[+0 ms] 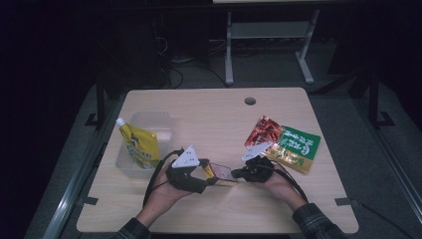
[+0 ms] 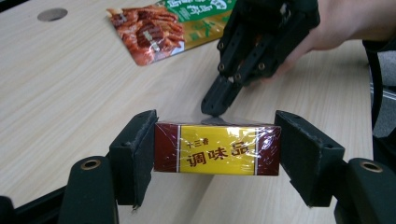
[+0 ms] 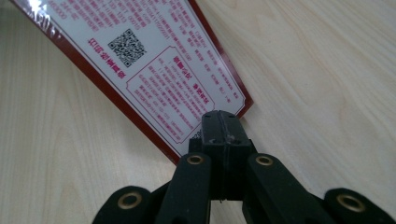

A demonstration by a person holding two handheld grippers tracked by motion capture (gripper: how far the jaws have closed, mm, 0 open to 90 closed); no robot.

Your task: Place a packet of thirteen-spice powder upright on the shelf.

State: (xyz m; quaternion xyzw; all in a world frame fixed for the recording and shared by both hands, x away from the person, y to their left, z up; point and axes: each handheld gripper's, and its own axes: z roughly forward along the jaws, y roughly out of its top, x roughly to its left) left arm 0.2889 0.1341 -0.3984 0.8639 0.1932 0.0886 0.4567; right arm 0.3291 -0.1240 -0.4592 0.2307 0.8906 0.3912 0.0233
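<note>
The left tool [image 2: 217, 154] was clamped on the ends of a red-and-yellow seasoning box [image 2: 217, 149], held above the bench [image 1: 209, 114]. The right tool [image 3: 223, 122], jaws together, pinched the box's corner.

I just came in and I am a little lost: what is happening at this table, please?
A person works with two hand-held grippers. The left gripper clamps a small seasoning box by its ends, above the wooden table. The right gripper, jaws shut, touches the box's far edge. Two snack packets lie at the right; a yellow pouch stands in a clear container.
</note>
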